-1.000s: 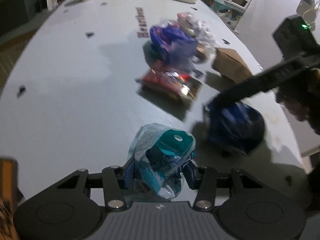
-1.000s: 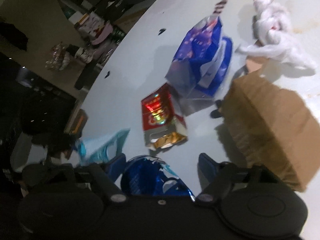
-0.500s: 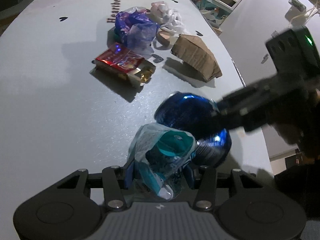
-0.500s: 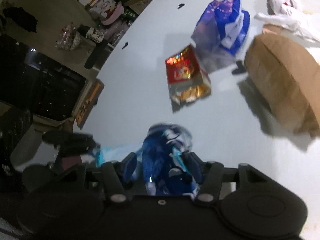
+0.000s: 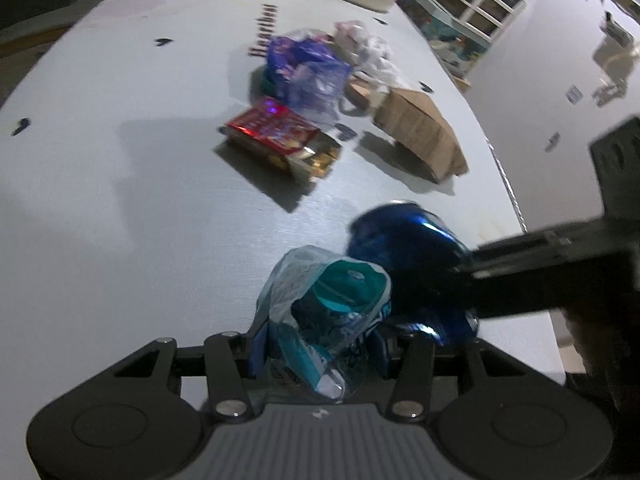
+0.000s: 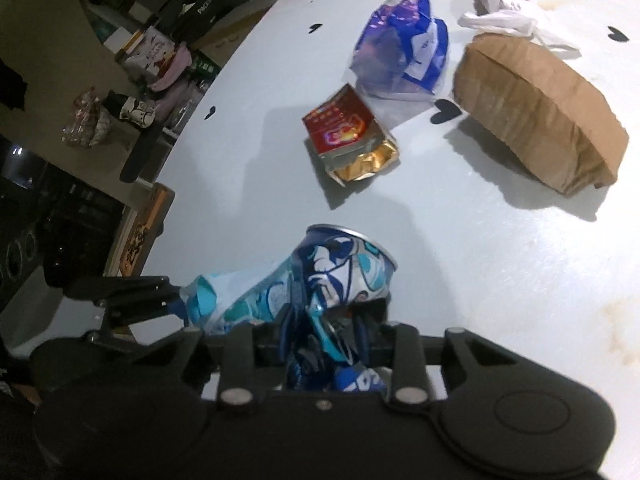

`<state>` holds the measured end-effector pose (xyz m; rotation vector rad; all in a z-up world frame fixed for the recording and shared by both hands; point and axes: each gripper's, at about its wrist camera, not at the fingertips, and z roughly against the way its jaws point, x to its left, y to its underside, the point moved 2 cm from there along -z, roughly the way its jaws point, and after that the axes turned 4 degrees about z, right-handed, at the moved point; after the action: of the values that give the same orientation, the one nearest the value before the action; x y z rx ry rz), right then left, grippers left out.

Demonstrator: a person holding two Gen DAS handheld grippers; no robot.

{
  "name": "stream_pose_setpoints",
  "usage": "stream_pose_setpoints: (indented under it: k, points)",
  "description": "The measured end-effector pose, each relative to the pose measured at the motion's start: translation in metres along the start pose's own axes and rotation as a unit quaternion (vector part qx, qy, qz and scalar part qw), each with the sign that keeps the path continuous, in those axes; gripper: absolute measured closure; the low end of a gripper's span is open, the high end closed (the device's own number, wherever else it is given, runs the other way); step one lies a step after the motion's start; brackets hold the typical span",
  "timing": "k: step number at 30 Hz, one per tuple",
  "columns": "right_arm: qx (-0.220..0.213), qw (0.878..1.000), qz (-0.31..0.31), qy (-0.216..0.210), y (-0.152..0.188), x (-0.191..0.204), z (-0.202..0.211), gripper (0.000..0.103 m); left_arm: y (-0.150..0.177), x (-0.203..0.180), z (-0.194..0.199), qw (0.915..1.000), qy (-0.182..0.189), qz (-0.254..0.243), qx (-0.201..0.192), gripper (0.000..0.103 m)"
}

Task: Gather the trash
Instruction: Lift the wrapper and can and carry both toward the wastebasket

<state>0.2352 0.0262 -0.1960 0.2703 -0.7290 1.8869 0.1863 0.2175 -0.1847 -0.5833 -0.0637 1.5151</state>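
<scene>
The left gripper (image 5: 318,354) pinched a crumpled clear-and-teal wrapper (image 5: 332,312) between its fingers, held just above the white table (image 5: 120,208). Right beside it, the right gripper (image 6: 332,340) was closing its jaws on a crushed blue can (image 6: 340,272), the can already squeezed between them and touching the wrapper. Farther along the table lay the rest of the trash: a red snack packet (image 5: 280,140) with its gold end torn open, a blue-purple plastic bag (image 5: 306,70), a brown paper bag (image 5: 420,136) and a wad of white plastic (image 5: 368,48).
</scene>
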Motion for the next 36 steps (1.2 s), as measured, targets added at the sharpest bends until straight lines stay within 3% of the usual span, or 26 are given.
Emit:
stream_pose_setpoints:
  k: [5, 13, 24, 36]
  points:
    - [-0.018, 0.999, 0.001, 0.034, 0.002, 0.010, 0.009, 0.076, -0.002, 0.005, 0.019, 0.9993, -0.020, 0.007, -0.031, 0.053]
    - [-0.098, 0.991, 0.008, 0.089, 0.002, 0.024, 0.057, 0.077, -0.014, -0.004, 0.058, 0.9946, -0.037, 0.005, -0.097, 0.053]
    - [-0.206, 0.962, 0.033, 0.178, 0.005, 0.049, 0.121, 0.077, -0.038, -0.029, 0.109, 0.9845, -0.038, -0.010, -0.171, 0.053]
    - [-0.282, 0.927, 0.058, 0.241, 0.016, 0.059, 0.170, 0.078, -0.055, -0.068, 0.130, 0.9723, -0.062, -0.027, -0.224, 0.053]
